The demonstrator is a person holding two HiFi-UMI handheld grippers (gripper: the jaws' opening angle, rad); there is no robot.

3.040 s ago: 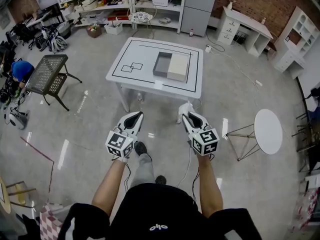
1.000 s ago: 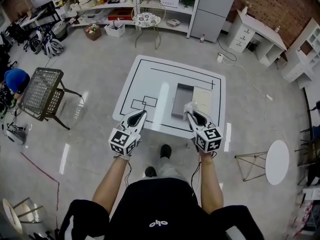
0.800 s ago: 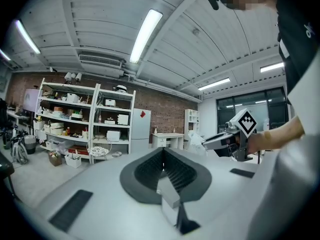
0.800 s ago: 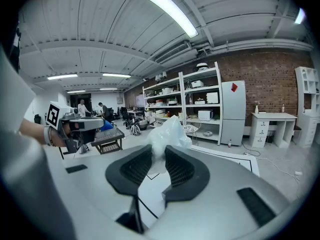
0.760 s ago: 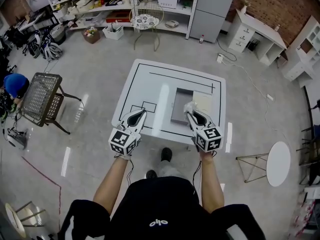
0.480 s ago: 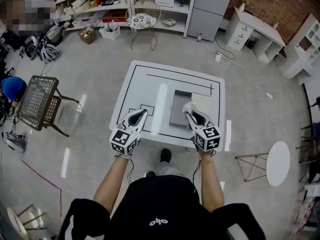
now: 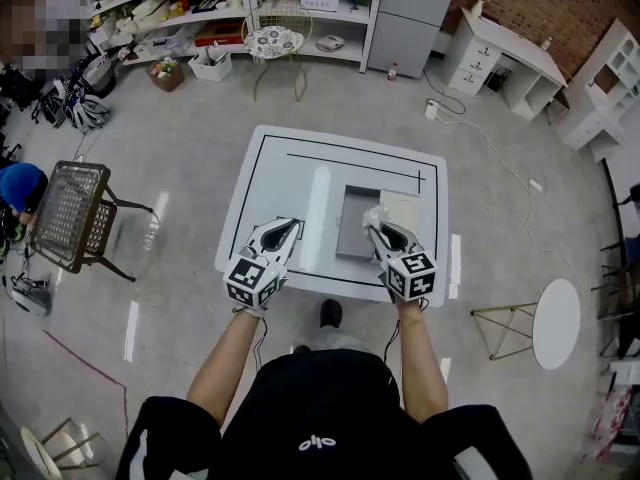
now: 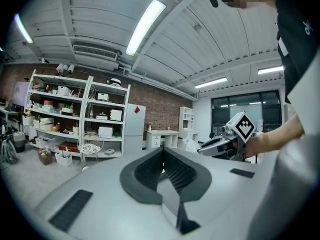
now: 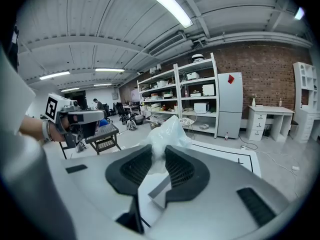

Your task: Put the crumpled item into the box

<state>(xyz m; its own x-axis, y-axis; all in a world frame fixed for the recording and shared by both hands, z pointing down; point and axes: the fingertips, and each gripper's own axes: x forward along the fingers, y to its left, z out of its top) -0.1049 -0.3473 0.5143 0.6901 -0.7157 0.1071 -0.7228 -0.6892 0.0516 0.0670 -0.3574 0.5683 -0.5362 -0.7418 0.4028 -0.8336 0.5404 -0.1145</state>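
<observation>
A crumpled white plastic item (image 9: 167, 133) sticks out between the pads of my right gripper (image 9: 159, 153), which is shut on it. In the head view that right gripper (image 7: 375, 228) hangs over the near right part of the white table (image 7: 290, 178), with the crumpled item (image 7: 372, 214) at the near edge of the open grey box (image 7: 352, 230). A cream lid (image 7: 400, 208) lies beside the box on its right. My left gripper (image 7: 284, 230) hovers over the table's near left part, above a small black outline, shut with nothing in it (image 8: 162, 156).
Black lines frame the tabletop. A mesh chair (image 7: 70, 213) stands to the left, and a round white side table (image 7: 557, 323) to the right. Shelves (image 7: 200, 8), a small round table (image 7: 272, 41) and a white desk (image 7: 505, 53) line the back.
The person has walked up to the table; both grippers, earlier over the floor, now hang over its near edge. The right gripper still holds the crumpled item.
</observation>
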